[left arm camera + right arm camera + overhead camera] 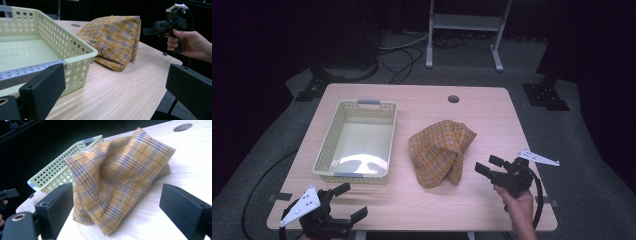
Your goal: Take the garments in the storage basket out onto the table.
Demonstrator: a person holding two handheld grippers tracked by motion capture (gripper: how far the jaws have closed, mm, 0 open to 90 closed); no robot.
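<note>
Plaid cloth (441, 152), yellow-orange check, lies bunched and folded on the tabletop (492, 115) roughly mid-width, a bit toward the right edge and nearer the front edge than the back. Its long axis runs diagonally, from a wide top corner pointing toward the back-right corner down to a narrower folded end pointing at the front edge. It is humped up rather than flat; in the left gripper view the cloth (113, 40) stands as a rounded mound with the fold low at the front. A pale green perforated basket (343, 169) sits just left of it, long side running front to back, near the cloth but whether touching cannot be told. Right tongs (484, 166) sit right of the cloth's lower end, jaws spread, nothing between them, pointing left toward the cloth and apart from it; a hand (518, 202) grips the handle from the front-right edge, forearm coming in from below. In the right gripper view the cloth (120, 177) sits ahead of the two wide-apart jaws, not between the pads. Left tongs (346, 201) rest at the front-left corner, jaws spread and empty, aimed toward the basket's near corner. A round cable hole (453, 98) lies near the back edge.
</note>
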